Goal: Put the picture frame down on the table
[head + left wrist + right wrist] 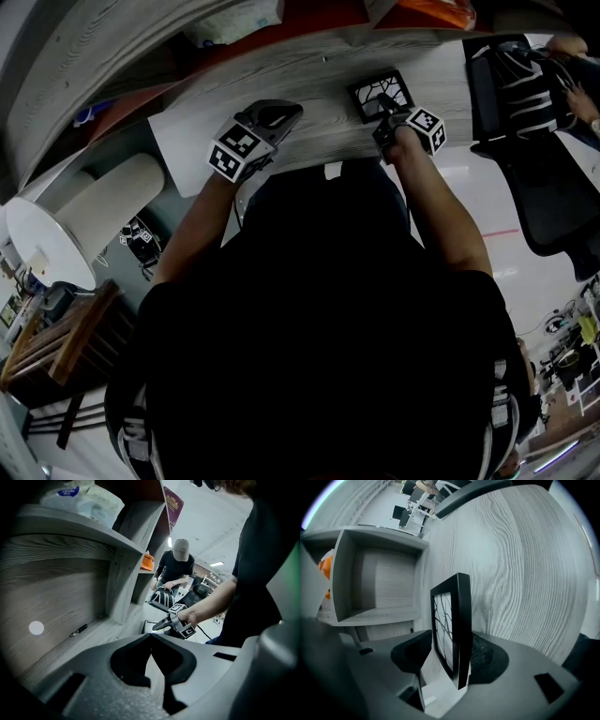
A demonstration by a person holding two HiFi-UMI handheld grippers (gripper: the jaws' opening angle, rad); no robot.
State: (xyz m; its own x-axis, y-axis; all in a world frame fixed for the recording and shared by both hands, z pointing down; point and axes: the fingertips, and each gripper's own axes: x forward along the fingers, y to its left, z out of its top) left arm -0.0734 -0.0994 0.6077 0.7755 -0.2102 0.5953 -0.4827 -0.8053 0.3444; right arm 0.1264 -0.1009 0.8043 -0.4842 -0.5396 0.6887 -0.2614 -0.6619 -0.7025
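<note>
The picture frame [382, 94], black-rimmed with a branch-pattern print, is at the grey wood table [309, 122], right of centre. My right gripper [387, 117] is at its near edge. In the right gripper view the picture frame [461, 620] stands edge-on between the jaws. The left jaw is clear of it by a gap, and the right jaw is close behind it, so my right gripper [450, 641] is open around it. I cannot tell whether the frame rests fully on the table [525, 573]. My left gripper [286, 112] hovers over the table to the left; it [151, 635] is shut and empty.
A shelf unit [117, 550] rises behind the table, with a tissue pack [84, 501] and an orange item [147, 562]. A black bag [520, 80] lies at the table's right end, with another person [177, 564] beside it. A white cylinder [84, 216] stands at the left.
</note>
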